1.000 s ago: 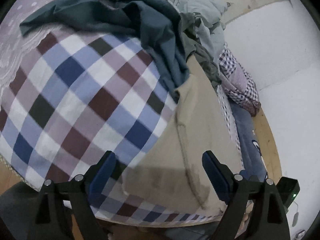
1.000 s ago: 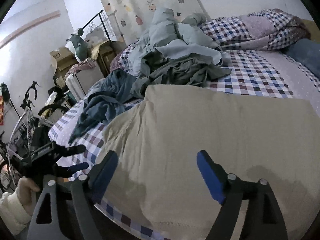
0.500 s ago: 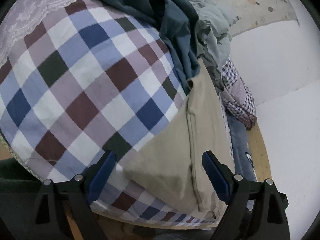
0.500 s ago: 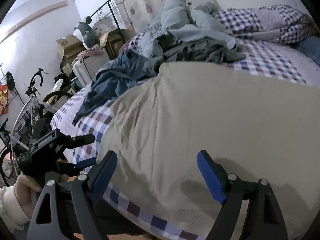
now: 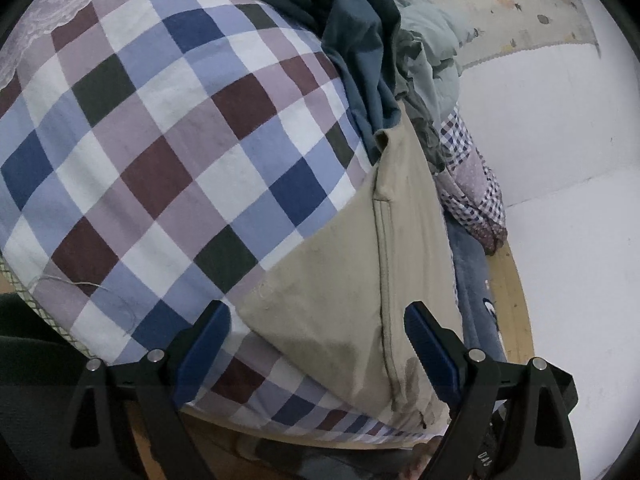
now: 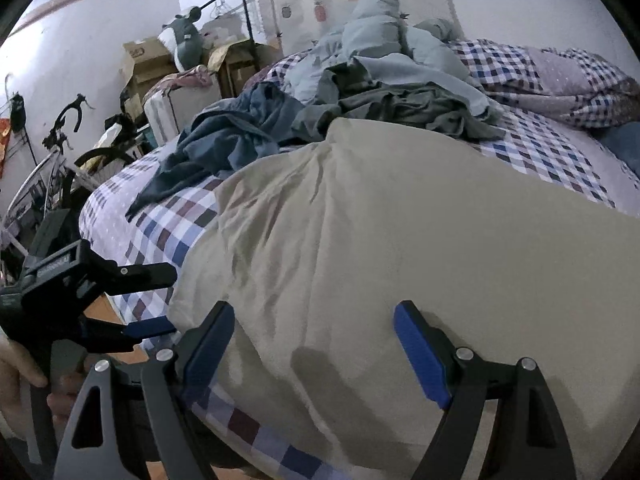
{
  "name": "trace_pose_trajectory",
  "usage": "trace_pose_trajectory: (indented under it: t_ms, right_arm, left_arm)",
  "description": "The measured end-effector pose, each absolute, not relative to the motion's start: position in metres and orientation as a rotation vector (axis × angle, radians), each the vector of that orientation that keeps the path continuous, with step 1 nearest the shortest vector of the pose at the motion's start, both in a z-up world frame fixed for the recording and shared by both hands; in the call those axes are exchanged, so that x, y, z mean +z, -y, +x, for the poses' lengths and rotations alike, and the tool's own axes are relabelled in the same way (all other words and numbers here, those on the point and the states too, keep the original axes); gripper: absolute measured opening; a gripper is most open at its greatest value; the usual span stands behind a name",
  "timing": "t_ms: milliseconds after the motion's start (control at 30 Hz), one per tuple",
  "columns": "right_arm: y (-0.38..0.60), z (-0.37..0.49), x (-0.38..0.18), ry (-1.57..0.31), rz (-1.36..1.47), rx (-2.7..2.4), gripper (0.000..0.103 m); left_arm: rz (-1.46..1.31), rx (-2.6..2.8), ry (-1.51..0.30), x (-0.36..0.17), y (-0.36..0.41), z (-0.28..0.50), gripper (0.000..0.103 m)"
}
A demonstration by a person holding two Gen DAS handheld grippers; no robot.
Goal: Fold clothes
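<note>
A beige garment (image 6: 400, 248) lies spread flat on the checked bedsheet (image 5: 160, 160), reaching the bed's near edge. Its corner and side seam (image 5: 384, 280) show in the left wrist view. My left gripper (image 5: 316, 344) hovers open over that corner, nothing between its blue pads. My right gripper (image 6: 314, 344) is open just above the garment's near hem, pads apart and not pressing cloth. The left gripper (image 6: 148, 300) also appears in the right wrist view at the garment's left corner, held by a hand (image 6: 24, 376).
A dark blue garment (image 6: 240, 128), an olive one (image 6: 400, 104) and pale blue clothes (image 6: 380, 40) are heaped further up the bed. A checked quilt (image 6: 560, 76) lies at the back right. Bicycle (image 6: 52, 160), boxes and a rack stand left of the bed.
Both grippers have dropped lower and closer to the near edge of the beige garment. The left view has swung so the garment's corner sits between its fingers. Both stay open.
</note>
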State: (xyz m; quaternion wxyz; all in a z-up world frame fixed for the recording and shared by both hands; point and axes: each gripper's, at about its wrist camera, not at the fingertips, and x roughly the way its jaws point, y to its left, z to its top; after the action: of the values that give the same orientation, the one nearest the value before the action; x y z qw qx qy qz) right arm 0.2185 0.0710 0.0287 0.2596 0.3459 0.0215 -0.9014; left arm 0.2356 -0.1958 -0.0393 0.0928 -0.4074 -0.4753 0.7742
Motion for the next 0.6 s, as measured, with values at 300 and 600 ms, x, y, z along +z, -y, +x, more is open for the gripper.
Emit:
trace_pose_trajectory:
  t_ms: [300, 600]
  right_arm:
    - [-0.057, 0.221, 0.026, -0.114, 0.915, -2.425, 0.085]
    - [-0.057, 0.222, 0.026, -0.12, 0.912, -2.424, 0.085]
  left_arm:
    - [-1.222, 2.246, 1.46, -0.041, 0.201, 0.235, 0.079]
    - [-1.256, 2.259, 1.422, -0.041, 0.201, 0.234, 0.03]
